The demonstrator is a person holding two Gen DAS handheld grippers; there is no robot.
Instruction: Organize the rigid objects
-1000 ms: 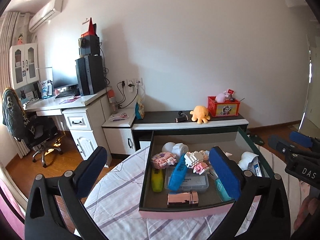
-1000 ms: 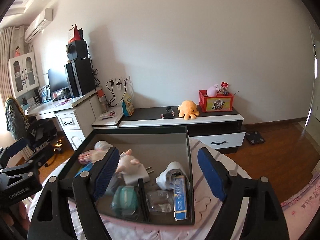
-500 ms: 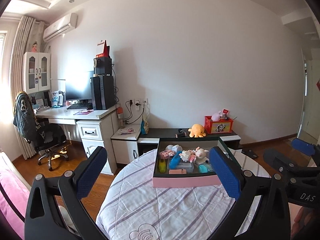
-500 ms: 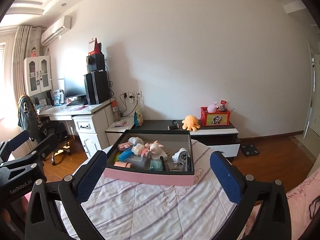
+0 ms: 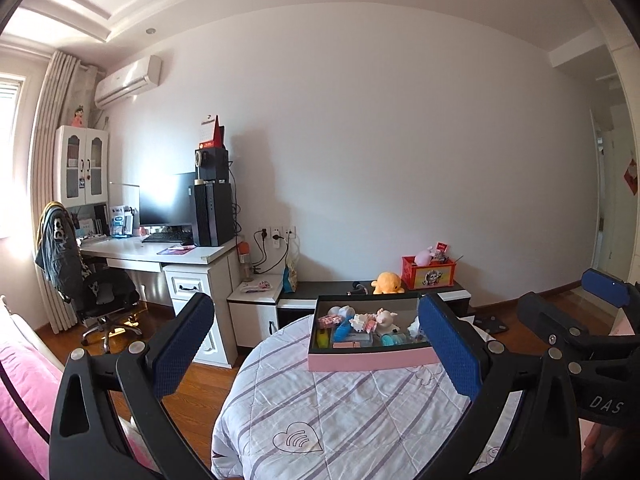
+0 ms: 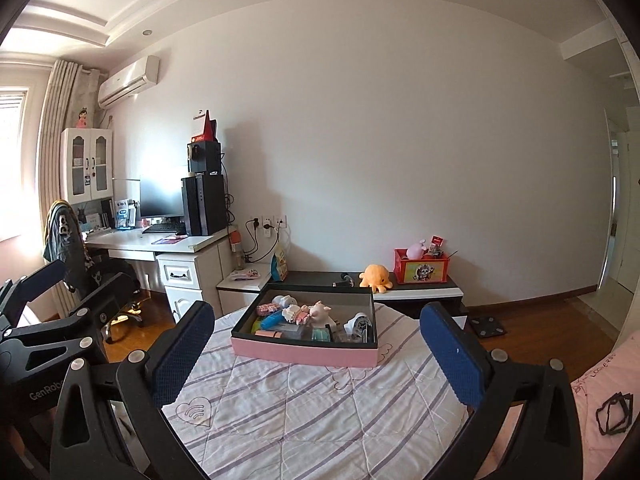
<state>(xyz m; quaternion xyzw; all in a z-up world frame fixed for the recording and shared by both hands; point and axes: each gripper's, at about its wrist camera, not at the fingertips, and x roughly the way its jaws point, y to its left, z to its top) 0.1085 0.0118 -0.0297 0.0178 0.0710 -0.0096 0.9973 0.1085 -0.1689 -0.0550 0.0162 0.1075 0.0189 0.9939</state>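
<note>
I see one box (image 6: 305, 350) of small toys on the tabletop (image 6: 300, 412), ahead of and between my jaws; left gripper (image 5: 316, 354) and right gripper (image 6: 318, 354) both gape wide, holding nothing.

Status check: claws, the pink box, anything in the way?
Left claw open, empty. Right claw open, empty. Pink box on the striped cloth, full of small items, untouched. Nothing between claws and box.
</note>
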